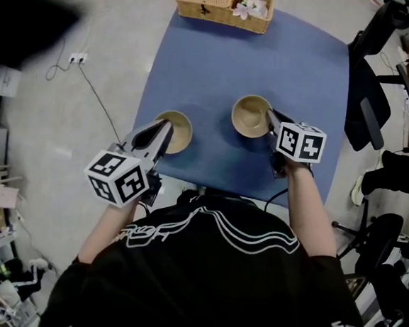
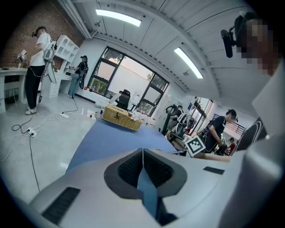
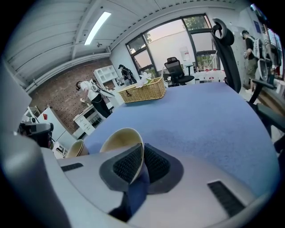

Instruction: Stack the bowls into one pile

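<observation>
- right claw (image 1: 271, 119) clenched on rim of right bowl (image 1: 248, 117); bowl on bench (image 1: 292, 60)
- left claw (image 1: 166, 127) clamped shut; near left bowl (image 1: 181, 133)
- wicker basket (image 1: 203, 11) holding flowers (image 1: 248, 5)

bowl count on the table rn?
2. The left bowl sits near the front edge of the blue table, by the left tool. The right bowl is further in, rim pinched in the right tool. None appears hidden.

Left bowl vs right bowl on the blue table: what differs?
The right tan round bowl has its rim clamped in the right tool; the left tan round bowl is ungripped, the left tool shut on nothing. The left one sits nearer the blue table's front edge. Both stand upright.
</observation>
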Demonstrator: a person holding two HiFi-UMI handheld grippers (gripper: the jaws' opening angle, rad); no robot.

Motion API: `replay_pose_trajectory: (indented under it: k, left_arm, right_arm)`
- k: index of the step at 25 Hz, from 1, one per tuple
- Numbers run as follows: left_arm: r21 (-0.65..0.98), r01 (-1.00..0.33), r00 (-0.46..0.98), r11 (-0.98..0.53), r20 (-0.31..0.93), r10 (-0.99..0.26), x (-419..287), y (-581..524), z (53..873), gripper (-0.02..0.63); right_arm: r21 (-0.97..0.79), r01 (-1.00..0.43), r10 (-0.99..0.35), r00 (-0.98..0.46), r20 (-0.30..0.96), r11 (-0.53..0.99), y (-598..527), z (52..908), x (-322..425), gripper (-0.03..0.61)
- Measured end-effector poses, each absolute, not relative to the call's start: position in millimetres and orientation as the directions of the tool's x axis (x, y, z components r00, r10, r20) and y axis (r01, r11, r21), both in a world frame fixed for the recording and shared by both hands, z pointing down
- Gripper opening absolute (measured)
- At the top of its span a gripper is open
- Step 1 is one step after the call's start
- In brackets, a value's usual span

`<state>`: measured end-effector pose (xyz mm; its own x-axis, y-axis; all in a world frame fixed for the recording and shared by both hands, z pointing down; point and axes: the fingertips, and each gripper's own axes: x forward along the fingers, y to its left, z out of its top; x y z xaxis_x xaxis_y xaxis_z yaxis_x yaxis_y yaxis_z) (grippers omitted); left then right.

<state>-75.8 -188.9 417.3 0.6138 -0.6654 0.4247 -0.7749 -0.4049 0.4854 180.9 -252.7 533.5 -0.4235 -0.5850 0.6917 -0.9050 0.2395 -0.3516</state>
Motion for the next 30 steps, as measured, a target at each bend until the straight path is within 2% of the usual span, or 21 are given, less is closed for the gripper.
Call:
replay_pose_trajectory:
  k: [15, 30]
  left_arm:
    - [0.478, -0.777, 0.605, -0.41, 0.385, -0.697, -128.7, -170.3, 402.7, 0.029]
    - [0.485, -0.79, 0.566, -0.376, 0.341, -0.751, -196.8, -142.1, 388.9, 0.029]
  right_arm:
    - [-0.345, -0.895, -0.632, -0.444, 0.635, 0.283, -236.6, 487.2, 129.9, 0.043]
    - [-0.367, -0.833, -0.589, -0.552, 0.59, 0.413, -219.5, 457.8, 32.3, 0.041]
